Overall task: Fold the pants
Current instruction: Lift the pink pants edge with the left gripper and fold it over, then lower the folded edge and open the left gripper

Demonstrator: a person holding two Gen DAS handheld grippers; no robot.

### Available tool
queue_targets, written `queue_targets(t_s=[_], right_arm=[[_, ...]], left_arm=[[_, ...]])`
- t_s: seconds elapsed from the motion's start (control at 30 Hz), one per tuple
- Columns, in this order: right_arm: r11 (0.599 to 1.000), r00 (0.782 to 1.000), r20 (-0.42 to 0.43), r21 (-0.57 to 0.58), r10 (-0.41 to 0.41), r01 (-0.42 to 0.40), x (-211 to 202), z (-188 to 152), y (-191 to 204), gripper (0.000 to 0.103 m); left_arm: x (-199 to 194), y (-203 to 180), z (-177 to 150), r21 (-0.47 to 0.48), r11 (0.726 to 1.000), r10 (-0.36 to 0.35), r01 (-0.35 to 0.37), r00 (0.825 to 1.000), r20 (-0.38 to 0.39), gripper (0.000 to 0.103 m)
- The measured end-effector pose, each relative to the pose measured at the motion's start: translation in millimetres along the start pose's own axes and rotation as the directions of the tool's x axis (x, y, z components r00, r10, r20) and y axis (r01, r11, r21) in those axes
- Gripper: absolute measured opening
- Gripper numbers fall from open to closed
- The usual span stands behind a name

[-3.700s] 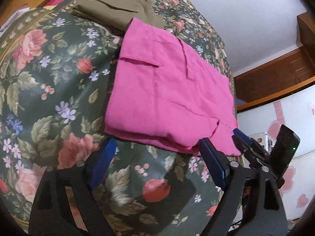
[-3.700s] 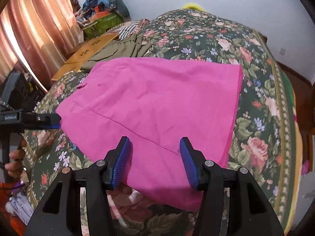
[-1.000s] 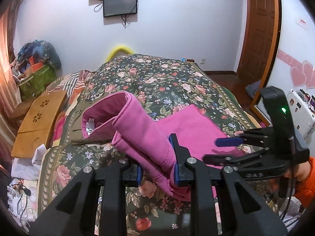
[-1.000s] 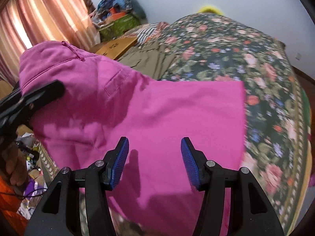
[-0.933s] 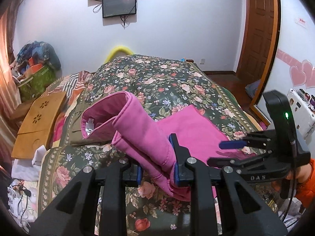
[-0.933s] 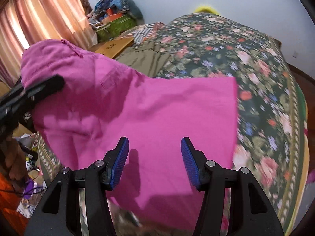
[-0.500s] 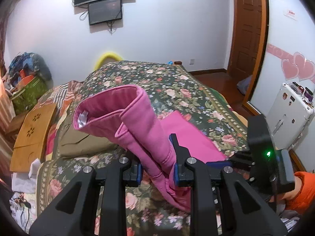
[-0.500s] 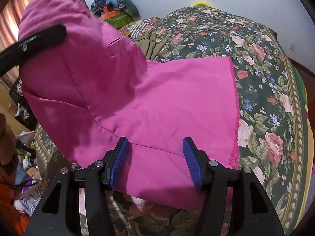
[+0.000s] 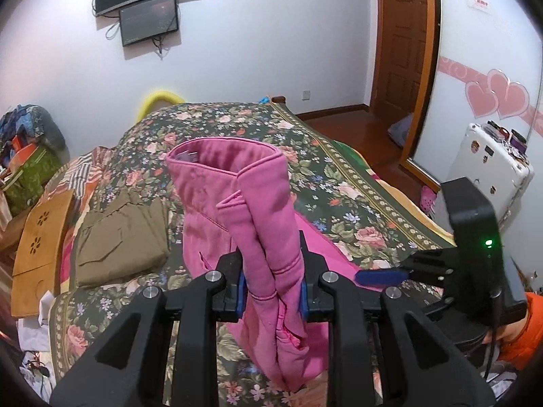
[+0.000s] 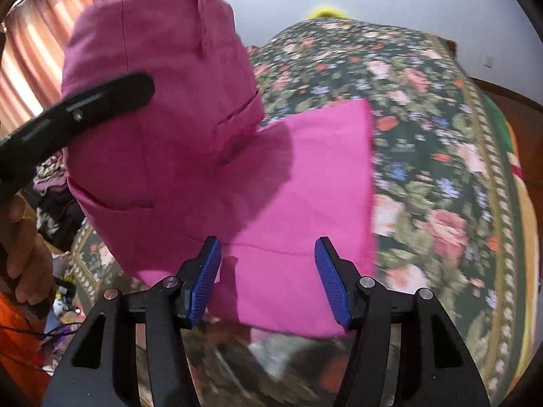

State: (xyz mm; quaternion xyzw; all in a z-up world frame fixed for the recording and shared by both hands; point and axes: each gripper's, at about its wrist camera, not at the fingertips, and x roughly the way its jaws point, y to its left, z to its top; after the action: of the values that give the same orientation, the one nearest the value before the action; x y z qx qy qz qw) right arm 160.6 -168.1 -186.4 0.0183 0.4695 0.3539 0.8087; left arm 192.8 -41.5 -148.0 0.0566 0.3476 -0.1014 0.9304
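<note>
The left hand-held gripper [image 9: 270,291] is clamped on a bunched fold of the pink pants [image 9: 251,210], its blue pads [image 9: 240,291] pressing the cloth from both sides. The waistband end stands lifted up above and ahead of this hand-held gripper, while the remaining cloth trails down below it and forward to its right, onto the floral bed [image 9: 339,183]. Ahead and to its left, a folded olive garment [image 9: 118,230] lies on the bed, and farther left a light wooden board [image 9: 37,244] sits at the bed's side.

The right hand-held gripper [image 10: 268,281] holds nothing: its two blue fingers [image 10: 203,281] stand wide apart, just above the near edge of the flat part of the pants [image 10: 305,186]. The raised waistband part bulges up ahead and to the left of this hand-held gripper, with a black finger of the left hand-held gripper [image 10: 85,108] across it. The bed [image 10: 441,135] stretches ahead and to the right.
</note>
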Motion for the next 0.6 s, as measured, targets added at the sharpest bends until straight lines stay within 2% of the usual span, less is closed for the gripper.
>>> queue_targets(t_s=[0.1,0.3,0.6], right_arm=[[0.999,0.999,-0.009,0.006,-0.036,0.036,-2.8,-7.3,-8.3,0.055],[0.999,0.999,-0.008,0.039,-0.031,0.031,1.7,-14.7,-16.7,0.055],[0.992,0.998,0.012,0.109,-0.064,0.063,-22.9,-29.8,-38.5,0.055]], left_arm=[[7.3,-7.2,0.3,0.01,1.0,-0.014,0.014,1.0,-0.017,0.023],[28.2,-27.6,-3.6,0.044,0.998,-0.039,0.042,0.997,-0.073,0.023],[59.4,-48.6,-20.8,0.043,0.995,-0.084,0.093,0.98,-0.18,0.025]])
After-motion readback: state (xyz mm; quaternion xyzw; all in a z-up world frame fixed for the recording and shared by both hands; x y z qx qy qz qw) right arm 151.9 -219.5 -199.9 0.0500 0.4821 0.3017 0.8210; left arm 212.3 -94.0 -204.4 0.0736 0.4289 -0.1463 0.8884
